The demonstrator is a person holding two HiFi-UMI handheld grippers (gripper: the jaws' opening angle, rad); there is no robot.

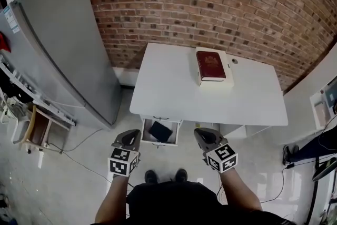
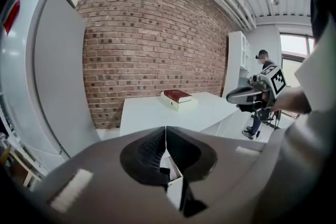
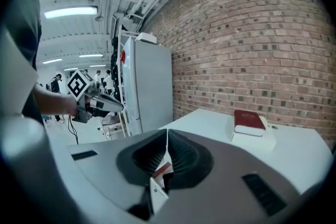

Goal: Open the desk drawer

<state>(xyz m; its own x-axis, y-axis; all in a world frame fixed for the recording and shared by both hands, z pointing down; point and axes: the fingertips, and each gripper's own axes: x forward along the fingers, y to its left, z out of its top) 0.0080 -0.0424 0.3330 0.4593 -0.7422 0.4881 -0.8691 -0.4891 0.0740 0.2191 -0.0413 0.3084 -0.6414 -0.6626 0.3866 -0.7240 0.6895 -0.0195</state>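
Note:
The white desk (image 1: 174, 92) stands against the brick wall. Under its front edge the drawer (image 1: 160, 133) is pulled out, with a dark flat object (image 1: 160, 130) inside. A red book (image 1: 210, 65) lies on a white box on the desktop. My left gripper (image 1: 130, 134) hangs in front of the drawer's left side and my right gripper (image 1: 202, 133) to the drawer's right, both off the desk. In the left gripper view the left gripper (image 2: 166, 131) is shut on nothing, with the drawer (image 2: 174, 189) below it. The right gripper (image 3: 167, 134) is likewise shut and empty.
A tall grey fridge (image 1: 58, 45) stands left of the desk, with a low wooden shelf (image 1: 39, 131) and cables on the floor beside it. A white cabinet (image 1: 316, 97) sits at the right. My feet (image 1: 166, 175) are just before the drawer. Another person (image 2: 262, 86) stands far off.

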